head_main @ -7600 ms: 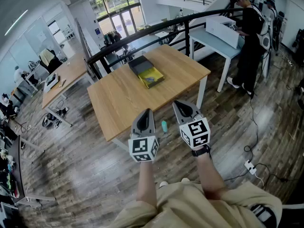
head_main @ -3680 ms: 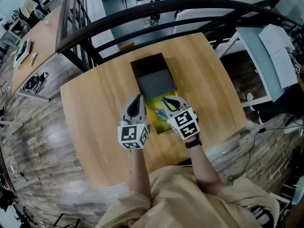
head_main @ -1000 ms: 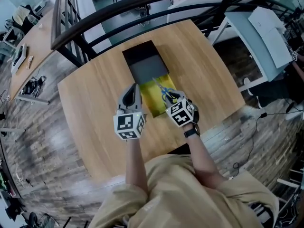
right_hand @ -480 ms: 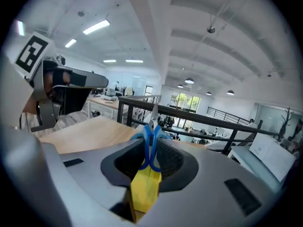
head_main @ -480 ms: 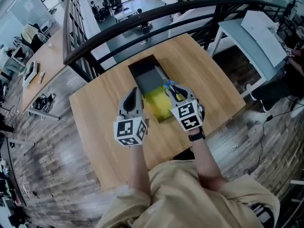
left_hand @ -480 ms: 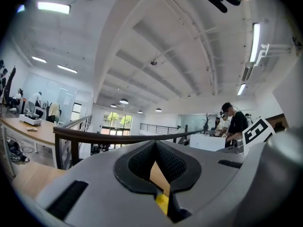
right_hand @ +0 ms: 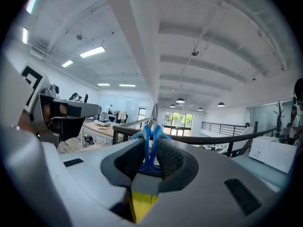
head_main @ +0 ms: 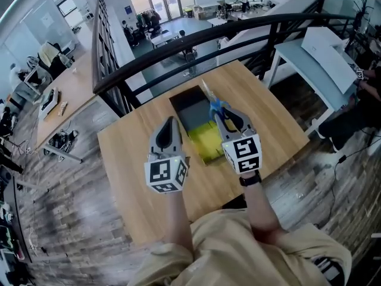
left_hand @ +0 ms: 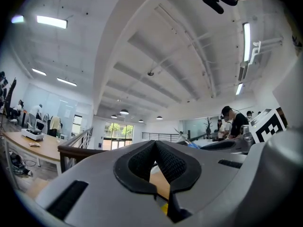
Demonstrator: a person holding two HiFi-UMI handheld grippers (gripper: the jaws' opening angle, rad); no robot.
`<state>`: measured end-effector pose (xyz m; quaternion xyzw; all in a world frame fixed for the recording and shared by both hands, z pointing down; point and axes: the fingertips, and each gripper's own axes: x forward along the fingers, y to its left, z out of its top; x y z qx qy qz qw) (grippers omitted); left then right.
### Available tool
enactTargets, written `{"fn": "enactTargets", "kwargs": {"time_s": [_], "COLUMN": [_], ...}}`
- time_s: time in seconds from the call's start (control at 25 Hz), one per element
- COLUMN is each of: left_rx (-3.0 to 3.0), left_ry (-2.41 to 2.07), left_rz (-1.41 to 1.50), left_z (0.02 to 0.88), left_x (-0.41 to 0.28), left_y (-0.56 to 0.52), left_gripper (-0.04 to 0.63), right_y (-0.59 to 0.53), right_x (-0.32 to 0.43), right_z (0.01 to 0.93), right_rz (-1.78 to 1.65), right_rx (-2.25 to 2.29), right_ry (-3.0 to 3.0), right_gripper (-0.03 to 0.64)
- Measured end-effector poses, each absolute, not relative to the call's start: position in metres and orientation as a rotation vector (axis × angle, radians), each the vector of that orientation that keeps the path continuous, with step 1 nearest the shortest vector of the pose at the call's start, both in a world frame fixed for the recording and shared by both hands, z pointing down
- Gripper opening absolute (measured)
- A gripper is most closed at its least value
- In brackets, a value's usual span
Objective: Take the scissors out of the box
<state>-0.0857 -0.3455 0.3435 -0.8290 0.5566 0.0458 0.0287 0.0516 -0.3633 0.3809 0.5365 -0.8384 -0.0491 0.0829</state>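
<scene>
While raised over box (head_main: 204, 149), gripping scissors (head_main: 215, 106) by blue handles in right claw (head_main: 230, 114); left claw (head_main: 168, 123) closed, empty.

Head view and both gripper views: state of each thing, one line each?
scissors: blades closed, held up out of the box.
right gripper: shut on the scissors' blue handles.
left gripper: shut, empty.
box: open, on the table.
dark lid: off, lying beside the box.
</scene>
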Motion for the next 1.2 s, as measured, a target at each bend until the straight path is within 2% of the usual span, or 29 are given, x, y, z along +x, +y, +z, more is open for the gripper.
{"fn": "enactTargets", "kwargs": {"time_s": [0.6, 1.2], "left_rx": [-2.59, -2.596], "left_ry": [1.772, 1.841], "left_rz": [0.121, 0.072], "left_z": [0.349, 0.382], "left_x": [-0.088, -0.084], "left_y": [-0.34, -0.368], "left_gripper": [0.012, 0.012], "right_y": [-0.351, -0.384], "right_x": [0.06, 0.057], "right_z": [0.357, 0.399], "right_rz": [-0.175, -0.099], "right_rx": [1.721, 1.63], "right_ry": [-2.535, -2.53], "right_gripper": [0.081, 0.081]}}
